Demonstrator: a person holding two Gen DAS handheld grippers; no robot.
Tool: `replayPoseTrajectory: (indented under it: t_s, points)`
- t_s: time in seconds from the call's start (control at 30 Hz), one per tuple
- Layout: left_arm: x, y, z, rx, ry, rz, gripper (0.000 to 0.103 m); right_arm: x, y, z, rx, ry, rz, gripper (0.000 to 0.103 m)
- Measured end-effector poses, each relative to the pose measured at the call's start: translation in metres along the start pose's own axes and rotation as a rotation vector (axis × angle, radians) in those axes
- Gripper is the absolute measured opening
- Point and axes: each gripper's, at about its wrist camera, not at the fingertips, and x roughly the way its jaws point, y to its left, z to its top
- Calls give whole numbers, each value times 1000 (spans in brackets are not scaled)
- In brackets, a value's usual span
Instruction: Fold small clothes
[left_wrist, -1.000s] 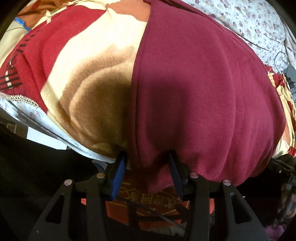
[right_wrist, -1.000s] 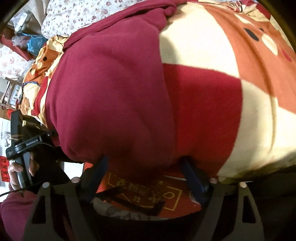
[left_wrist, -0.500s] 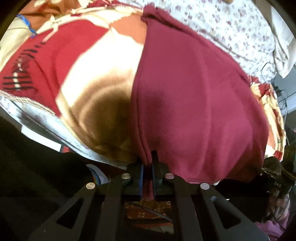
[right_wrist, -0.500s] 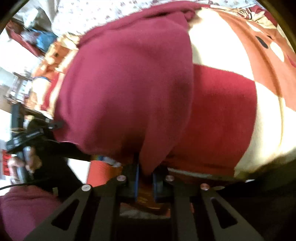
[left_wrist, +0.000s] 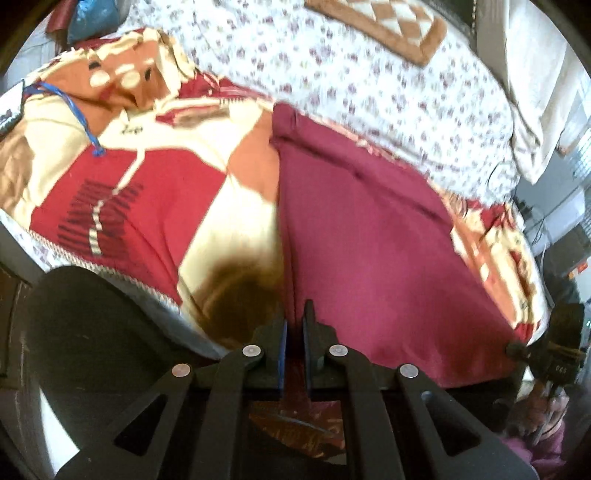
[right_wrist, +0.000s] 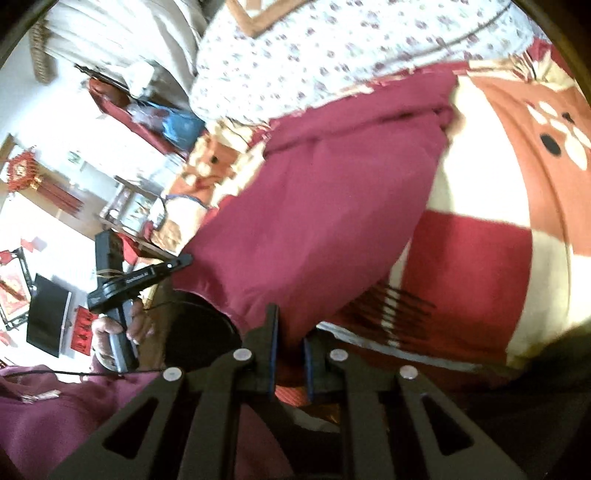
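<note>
A maroon garment (left_wrist: 369, 236) lies spread on a patterned blanket, its near edge hanging over the bed's front. My left gripper (left_wrist: 294, 325) is shut on the garment's near left corner. In the right wrist view the garment (right_wrist: 314, 206) runs away toward the far side, and my right gripper (right_wrist: 290, 332) is shut on its near right corner. Both corners are lifted a little off the blanket. The left gripper (right_wrist: 184, 260) also shows at the left of the right wrist view, held in a hand.
The red, cream and orange blanket (left_wrist: 147, 199) covers the bed's near part. A white floral sheet (left_wrist: 369, 74) lies beyond, with a brown checked cushion (left_wrist: 384, 26). The bed's edge (left_wrist: 110, 277) runs below left. Room furniture (right_wrist: 48, 310) stands at left.
Both grippers have closed on the garment's near corners, from open one second ago. Both have since lifted and pulled back, so more of the bed and the floral sheet shows.
</note>
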Motion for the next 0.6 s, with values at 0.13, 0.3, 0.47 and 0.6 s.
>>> replayPoseTrajectory:
  t_s: [0.13, 0.3, 0.47, 0.6]
  points:
    - [-5, -15, 21, 25, -53, -18, 0, -10, 3, 12, 7, -55, 35, 11]
    - [-6, -27, 50, 44, -90, -33, 0, -25, 4, 31, 11, -140, 55, 11]
    - [6, -39, 87, 54, -114, -30, 0, -32, -11, 72, 45, -255, 43, 11]
    - [22, -49, 120, 69, -140, -17, 0, -25, -26, 117, 54, -324, 10, 11]
